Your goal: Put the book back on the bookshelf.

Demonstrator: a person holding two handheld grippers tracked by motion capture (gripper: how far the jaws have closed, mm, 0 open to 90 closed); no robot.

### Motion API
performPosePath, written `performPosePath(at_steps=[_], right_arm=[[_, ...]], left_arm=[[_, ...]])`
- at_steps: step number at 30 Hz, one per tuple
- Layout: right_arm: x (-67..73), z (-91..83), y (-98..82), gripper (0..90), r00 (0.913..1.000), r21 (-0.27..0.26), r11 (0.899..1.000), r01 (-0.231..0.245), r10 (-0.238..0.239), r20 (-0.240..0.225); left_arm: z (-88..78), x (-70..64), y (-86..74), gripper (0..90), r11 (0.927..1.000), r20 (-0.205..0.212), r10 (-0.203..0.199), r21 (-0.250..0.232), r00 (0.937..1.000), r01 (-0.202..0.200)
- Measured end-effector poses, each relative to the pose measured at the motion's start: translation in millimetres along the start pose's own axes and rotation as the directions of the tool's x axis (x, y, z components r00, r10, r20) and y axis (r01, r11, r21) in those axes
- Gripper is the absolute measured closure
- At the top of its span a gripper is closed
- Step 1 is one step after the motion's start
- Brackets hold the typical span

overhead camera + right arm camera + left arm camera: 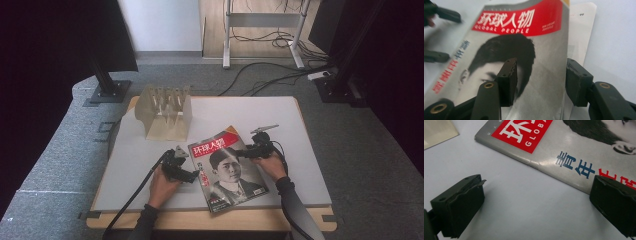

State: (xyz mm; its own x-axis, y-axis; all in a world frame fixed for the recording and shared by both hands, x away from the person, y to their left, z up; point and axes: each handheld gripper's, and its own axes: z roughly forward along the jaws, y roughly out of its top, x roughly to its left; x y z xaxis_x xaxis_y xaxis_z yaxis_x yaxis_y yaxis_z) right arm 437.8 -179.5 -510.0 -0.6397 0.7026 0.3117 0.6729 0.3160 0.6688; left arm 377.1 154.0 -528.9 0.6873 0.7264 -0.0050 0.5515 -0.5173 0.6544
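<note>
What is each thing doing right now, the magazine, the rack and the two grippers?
Magazine: flat on the table, front cover lifted a little at its right edge.
Wooden rack: upright, nothing in it.
Left gripper: open, at the magazine's left edge, one jaw over the cover.
Right gripper: open, jaws either side of the lifted cover edge.

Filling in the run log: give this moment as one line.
left gripper: open, at magazine spine | right gripper: jaws astride cover's free edge, not yet clamped | rack: untouched

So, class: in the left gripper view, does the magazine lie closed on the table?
Yes: the magazine lies flat with its cover up on the white table, its spine edge facing the open left gripper.
</note>
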Motion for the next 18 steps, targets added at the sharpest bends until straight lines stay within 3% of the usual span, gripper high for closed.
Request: performPosePath(at_steps=[4,11,14,18], right_arm=[[0.7,5.2,5.0,49.2,0.9974,0.044,0.998,0.044,-0.047,0.054],[-3.1,28.7,25.8,53.4,0.9956,0.056,0.996,0.068,-0.072,0.061],[1.1,29.4,29.2,64.7,0.9913,0.067,0.992,0.108,-0.113,0.068],[11.4,17.0,28.2,83.3,0.9826,0.067,0.983,0.169,-0.174,0.066]], left_arm=[[0.0,0.0,0.0,0.0,1.0000,0.000,0.000,0.000,1.0000,0.000],[0.0,0.0,0.0,0.0,1.0000,0.000,0.000,0.000,1.0000,0.000],[0.0,0.0,0.0,0.0,1.0000,0.000,0.000,0.000,1.0000,0.000],[0.0,-0.1,0.0,0.0,1.0000,-0.001,0.000,0.001,1.0000,0.000]])
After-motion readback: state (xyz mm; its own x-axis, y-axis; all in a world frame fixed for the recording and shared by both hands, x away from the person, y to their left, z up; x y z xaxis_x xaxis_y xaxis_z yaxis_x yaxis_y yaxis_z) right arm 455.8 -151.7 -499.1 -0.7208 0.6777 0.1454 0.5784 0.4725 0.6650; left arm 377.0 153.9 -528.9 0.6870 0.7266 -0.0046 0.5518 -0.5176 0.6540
